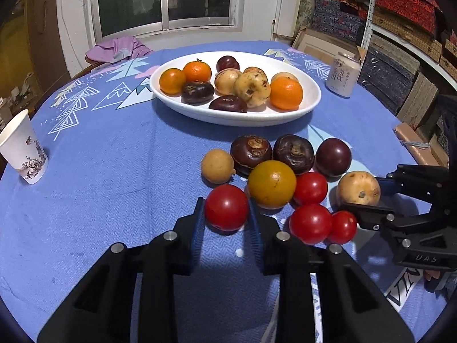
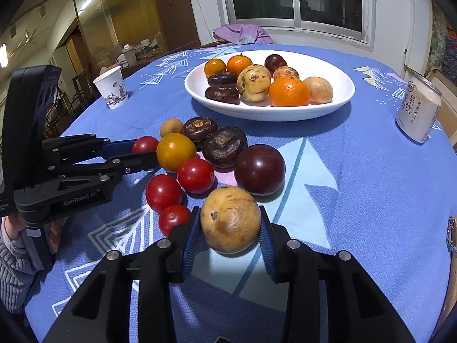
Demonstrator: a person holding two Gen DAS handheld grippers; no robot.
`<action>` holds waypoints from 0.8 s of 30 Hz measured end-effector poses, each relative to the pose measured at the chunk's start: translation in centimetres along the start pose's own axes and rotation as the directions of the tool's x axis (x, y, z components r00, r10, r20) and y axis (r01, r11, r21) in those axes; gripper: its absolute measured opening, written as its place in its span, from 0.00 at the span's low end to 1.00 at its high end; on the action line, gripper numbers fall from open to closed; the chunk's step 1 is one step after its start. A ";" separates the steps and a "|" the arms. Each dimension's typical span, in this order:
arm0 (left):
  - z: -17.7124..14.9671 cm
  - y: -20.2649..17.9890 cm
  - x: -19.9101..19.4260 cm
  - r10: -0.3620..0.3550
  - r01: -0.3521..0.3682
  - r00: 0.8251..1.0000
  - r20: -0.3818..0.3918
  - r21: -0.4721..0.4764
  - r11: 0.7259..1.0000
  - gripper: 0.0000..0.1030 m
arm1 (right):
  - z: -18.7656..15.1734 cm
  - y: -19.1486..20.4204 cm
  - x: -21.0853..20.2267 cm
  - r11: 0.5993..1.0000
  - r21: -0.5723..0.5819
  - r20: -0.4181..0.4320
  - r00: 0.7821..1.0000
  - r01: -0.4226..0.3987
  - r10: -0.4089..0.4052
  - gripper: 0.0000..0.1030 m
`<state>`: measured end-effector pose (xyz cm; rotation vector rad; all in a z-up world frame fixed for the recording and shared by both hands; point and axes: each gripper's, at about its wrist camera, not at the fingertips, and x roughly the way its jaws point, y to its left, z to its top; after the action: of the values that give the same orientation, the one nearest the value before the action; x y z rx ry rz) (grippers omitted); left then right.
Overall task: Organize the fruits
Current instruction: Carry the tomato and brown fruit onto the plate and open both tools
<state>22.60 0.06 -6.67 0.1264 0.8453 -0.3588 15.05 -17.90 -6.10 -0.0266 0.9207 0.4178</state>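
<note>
A white oval plate (image 1: 310,104) (image 2: 342,97) holds several oranges, dark fruits and tan fruits. Loose fruit lies on the blue cloth in front of it. My left gripper (image 1: 227,208) (image 2: 144,148) has its pads against both sides of a red tomato (image 1: 226,207) (image 2: 144,144) on the cloth. My right gripper (image 2: 230,223) (image 1: 361,197) has its pads against a tan spotted fruit (image 2: 230,218) (image 1: 358,188). Beside them lie a yellow-orange citrus (image 1: 271,184) (image 2: 176,152), three more tomatoes (image 1: 310,223), two dark brown fruits (image 1: 293,153), a dark plum (image 2: 259,169) and a small tan fruit (image 1: 217,165).
A paper cup (image 1: 24,148) (image 2: 112,87) stands at the table's left edge. A drink can (image 1: 342,74) (image 2: 418,108) stands at the right. A purple cloth (image 1: 117,48) lies at the far edge by the window. Shelves of boxes stand to the right.
</note>
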 end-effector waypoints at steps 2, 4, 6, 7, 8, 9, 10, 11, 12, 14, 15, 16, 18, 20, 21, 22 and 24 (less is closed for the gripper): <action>-0.1 0.0 -0.4 0.017 -0.017 1.000 0.020 -0.004 1.000 0.28 | 0.0 0.0 -0.2 1.000 0.003 0.008 1.000 0.005 -0.005 0.38; -0.1 -0.2 -1.1 0.031 -0.031 0.999 0.043 -0.003 1.000 0.28 | -0.2 0.1 -0.8 1.000 -0.003 0.028 0.999 0.014 -0.014 0.38; 0.0 -0.7 -2.0 0.031 -0.032 0.997 0.066 0.009 0.999 0.28 | -0.1 0.2 -1.6 1.000 -0.009 0.056 0.998 0.021 -0.021 0.38; 0.3 -0.9 -2.6 0.036 -0.037 0.996 0.086 0.018 0.999 0.28 | 0.1 0.3 -2.5 1.000 -0.006 0.087 0.996 0.023 -0.022 0.38; 0.7 -1.1 -3.0 0.038 -0.040 0.994 0.100 0.023 0.999 0.28 | 0.4 0.2 -3.4 1.000 -0.003 0.118 0.993 0.025 -0.024 0.38; 1.4 -1.2 -3.8 0.038 -0.041 0.992 0.121 0.027 0.999 0.28 | 0.9 0.0 -4.5 1.000 0.005 0.156 0.988 0.022 -0.023 0.38; 2.1 -1.2 -4.4 0.037 -0.041 0.990 0.137 0.025 0.999 0.28 | 1.5 -0.3 -5.5 1.000 0.016 0.185 0.983 0.017 -0.019 0.38; 3.1 -1.2 -5.1 0.037 -0.041 0.987 0.155 0.021 0.999 0.28 | 2.5 -0.8 -6.7 0.999 0.034 0.219 0.976 0.010 -0.017 0.38; 4.5 -1.1 -5.8 0.039 -0.042 0.983 0.177 0.015 0.999 0.28 | 3.5 -1.3 -7.8 0.999 0.048 0.248 0.969 0.005 -0.017 0.38; 7.0 -0.9 -6.9 0.048 -0.050 0.975 0.219 0.003 0.999 0.28 | 5.9 -2.2 -10.1 0.997 0.074 0.315 0.949 0.005 -0.028 0.38; 8.6 -0.7 -7.4 0.052 -0.051 0.969 0.240 -0.009 0.999 0.28 | 7.0 -2.6 -10.9 0.997 0.081 0.343 0.939 0.007 -0.034 0.38; 9.8 -0.6 -7.6 0.051 -0.047 0.966 0.255 -0.023 0.999 0.28 | 8.1 -2.9 -11.6 0.996 0.088 0.369 0.929 0.008 -0.040 0.38; 11.7 -0.4 -7.6 0.057 -0.045 0.960 0.275 -0.050 0.998 0.28 | 10.4 -3.8 -12.5 0.994 0.111 0.412 0.910 0.005 -0.050 0.38; 13.1 -0.3 -6.7 0.056 -0.040 0.959 0.276 -0.064 0.997 0.28 | 12.1 -4.6 -12.1 0.991 0.132 0.434 0.899 -0.008 -0.051 0.38; 13.5 -0.3 -6.2 0.056 -0.039 0.960 0.274 -0.067 0.997 0.28 | 12.8 -5.0 -11.7 0.990 0.143 0.437 0.898 -0.017 -0.047 0.38; 13.8 -0.3 -5.5 0.056 -0.038 0.962 0.267 -0.072 0.997 0.28 | 13.5 -5.5 -10.7 0.987 0.157 0.433 0.900 -0.026 -0.045 0.38; 14.4 0.0 -3.5 0.048 -0.029 0.969 0.244 -0.084 0.996 0.28 | 14.5 -6.2 -8.8 0.984 0.174 0.409 0.911 -0.026 -0.049 0.38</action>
<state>30.68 -2.68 5.51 0.0231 0.6095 -0.2968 23.78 -23.72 8.65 0.2127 0.5346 0.3125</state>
